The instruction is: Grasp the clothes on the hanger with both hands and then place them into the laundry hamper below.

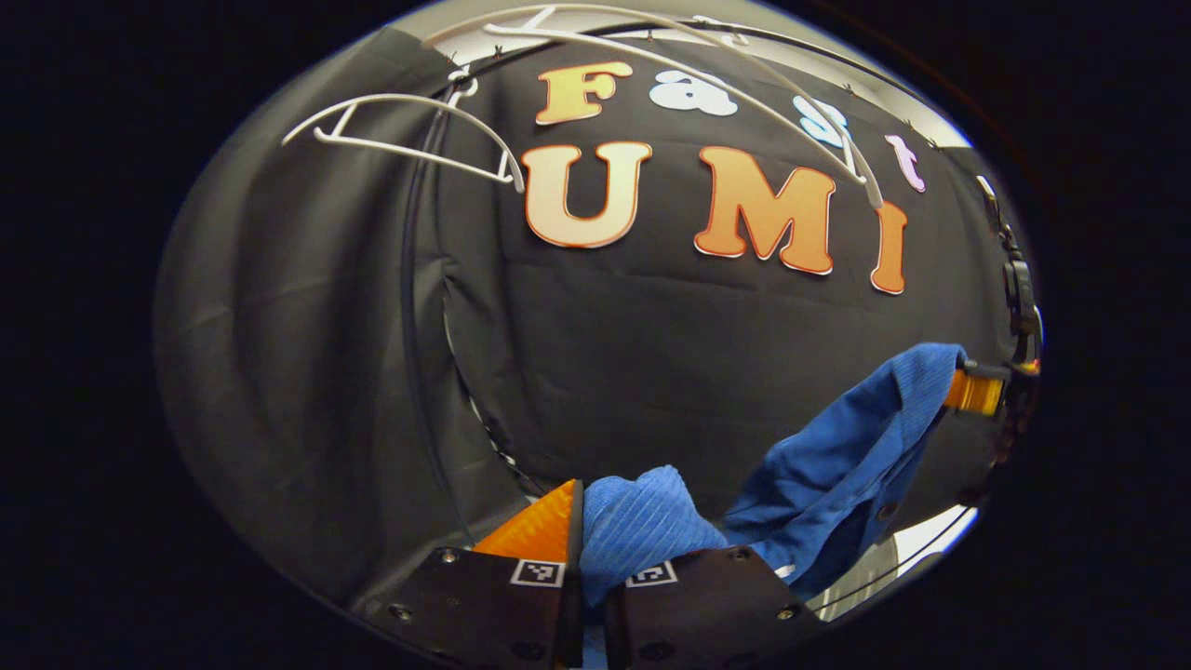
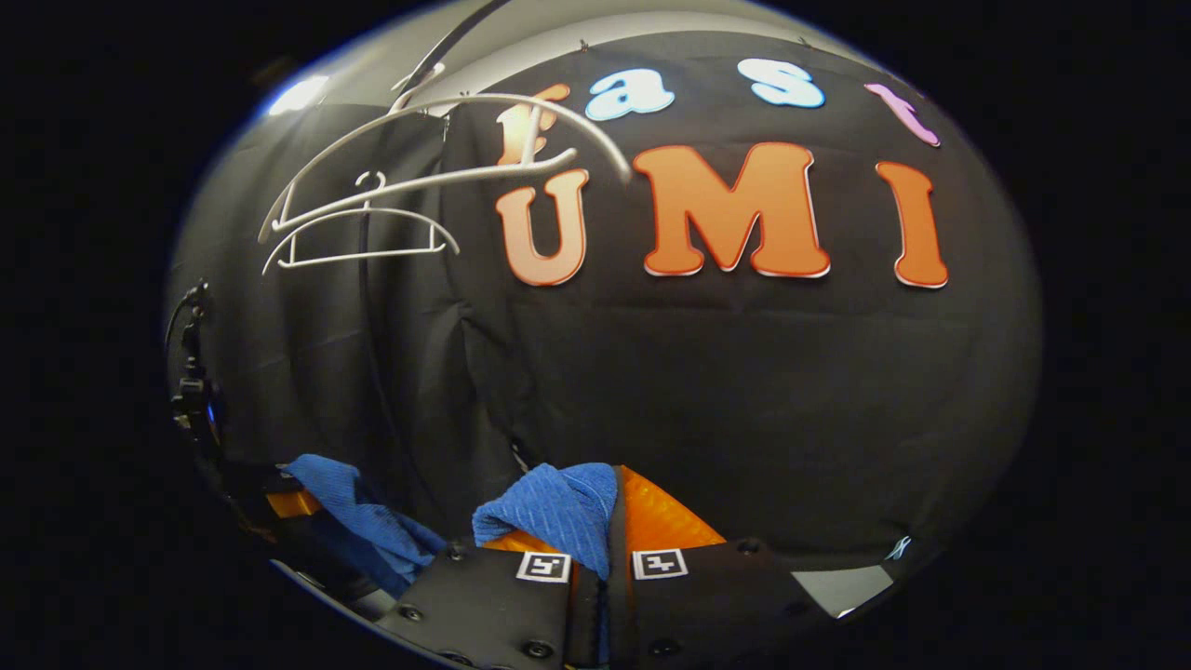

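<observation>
The blue ribbed cloth garment (image 1: 642, 530) is clamped at 6 o'clock by the left gripper (image 1: 593, 558) and by the right gripper (image 2: 605, 549), stretched between them, presumably for lowering clear of the bare white plastic hangers (image 2: 363, 219) at 10 o'clock.

Both views face booth wall (image 1: 651, 354), sharing hangers (image 2: 363, 228).

Both views are dimly lit, with most of the light soaked up by the black cloth wall (image 1: 651, 354) ahead of each gripper, and strong fisheye bending is seen toward the edges, where the white hangers (image 1: 409, 140) above are curved into arcs. A bright glare patch (image 2: 298, 93) is seen high to the left in the right gripper view. The blue garment (image 1: 642, 526) close by is rendered sharply, its ribbing clear, while soft shadows are held in the cloth folds.
</observation>
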A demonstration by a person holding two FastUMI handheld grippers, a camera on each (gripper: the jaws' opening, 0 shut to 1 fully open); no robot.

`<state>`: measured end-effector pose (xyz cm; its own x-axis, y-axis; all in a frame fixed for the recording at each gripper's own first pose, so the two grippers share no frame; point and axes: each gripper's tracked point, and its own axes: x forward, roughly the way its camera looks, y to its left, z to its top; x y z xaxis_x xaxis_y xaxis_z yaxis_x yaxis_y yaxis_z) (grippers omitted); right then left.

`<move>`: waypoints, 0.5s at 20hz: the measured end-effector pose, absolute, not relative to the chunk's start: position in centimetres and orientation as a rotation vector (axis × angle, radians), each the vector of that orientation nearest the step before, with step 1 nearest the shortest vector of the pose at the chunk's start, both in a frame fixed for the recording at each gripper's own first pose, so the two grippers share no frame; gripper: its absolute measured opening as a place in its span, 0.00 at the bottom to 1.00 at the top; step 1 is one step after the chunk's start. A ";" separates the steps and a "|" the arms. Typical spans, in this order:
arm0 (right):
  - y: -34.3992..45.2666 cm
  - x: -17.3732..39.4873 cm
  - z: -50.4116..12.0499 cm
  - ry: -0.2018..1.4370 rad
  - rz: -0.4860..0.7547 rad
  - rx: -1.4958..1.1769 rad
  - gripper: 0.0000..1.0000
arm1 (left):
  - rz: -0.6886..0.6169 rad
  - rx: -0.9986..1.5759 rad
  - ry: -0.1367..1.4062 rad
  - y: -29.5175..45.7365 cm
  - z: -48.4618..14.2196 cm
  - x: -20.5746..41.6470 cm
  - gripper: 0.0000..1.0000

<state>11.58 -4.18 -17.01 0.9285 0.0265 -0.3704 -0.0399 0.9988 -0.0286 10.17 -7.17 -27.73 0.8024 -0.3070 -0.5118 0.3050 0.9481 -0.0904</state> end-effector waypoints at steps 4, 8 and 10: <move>-1.1 9.4 -24.2 0.551 0.056 0.033 0.12 | -0.415 -0.135 0.812 -11.1 -34.0 6.4 0.12; -1.3 6.0 -32.6 0.796 0.023 0.090 0.12 | -0.442 -0.180 1.012 -13.1 -38.6 3.2 0.12; -1.0 4.8 -35.7 0.882 0.019 0.134 0.13 | -0.450 -0.162 1.096 -13.7 -40.7 1.2 0.13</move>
<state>4.84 -1.01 -35.71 0.6364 0.0717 -0.7680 0.0388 0.9914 0.1247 1.23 -13.67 -40.74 0.3782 -0.4288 -0.8204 0.2711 0.8987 -0.3448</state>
